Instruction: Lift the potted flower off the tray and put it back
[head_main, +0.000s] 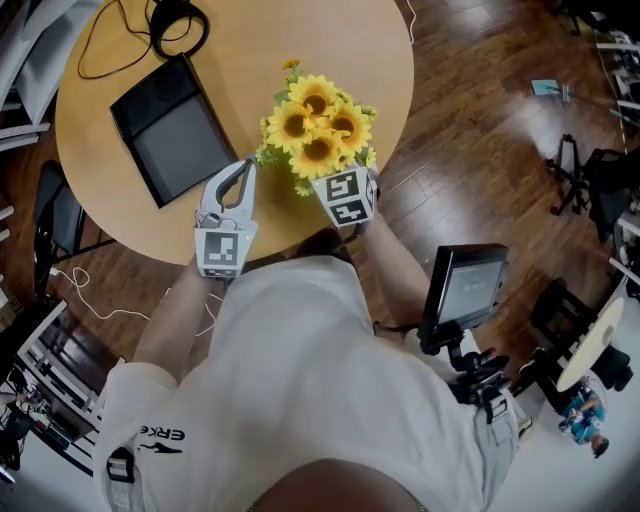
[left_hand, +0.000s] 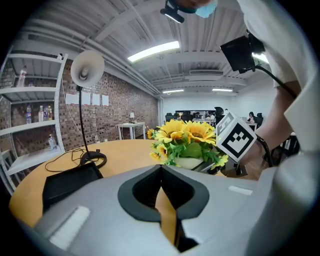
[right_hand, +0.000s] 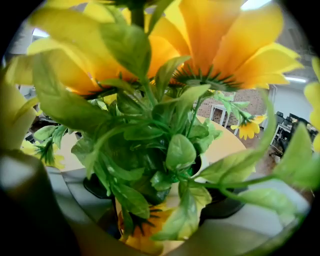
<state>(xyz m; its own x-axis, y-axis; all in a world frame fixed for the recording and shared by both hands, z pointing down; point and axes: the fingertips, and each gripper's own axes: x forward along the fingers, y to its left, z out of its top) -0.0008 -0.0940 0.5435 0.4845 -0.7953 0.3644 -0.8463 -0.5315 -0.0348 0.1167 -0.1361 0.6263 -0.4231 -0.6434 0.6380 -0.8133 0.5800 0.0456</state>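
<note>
The potted flower (head_main: 318, 125), yellow sunflowers in a white pot, is over the round wooden table (head_main: 90, 110) near its front edge, to the right of the black tray (head_main: 172, 130). My right gripper (head_main: 340, 180) reaches in under the blooms, its jaws standing wide around the pot. In the right gripper view the leaves and pot (right_hand: 165, 150) fill the space between the jaws of that gripper (right_hand: 160, 192). My left gripper (head_main: 240, 172) hovers just left of the flowers, shut and empty. The left gripper view shows its tip (left_hand: 161, 167), the flowers (left_hand: 187, 142) and the tray (left_hand: 70, 182).
Headphones with a cable (head_main: 178, 25) lie at the table's back. A desk lamp (left_hand: 87, 70) stands behind the tray. A monitor on a stand (head_main: 465, 290) and other gear stand on the wooden floor at the right. A chair (head_main: 55, 215) sits left of the table.
</note>
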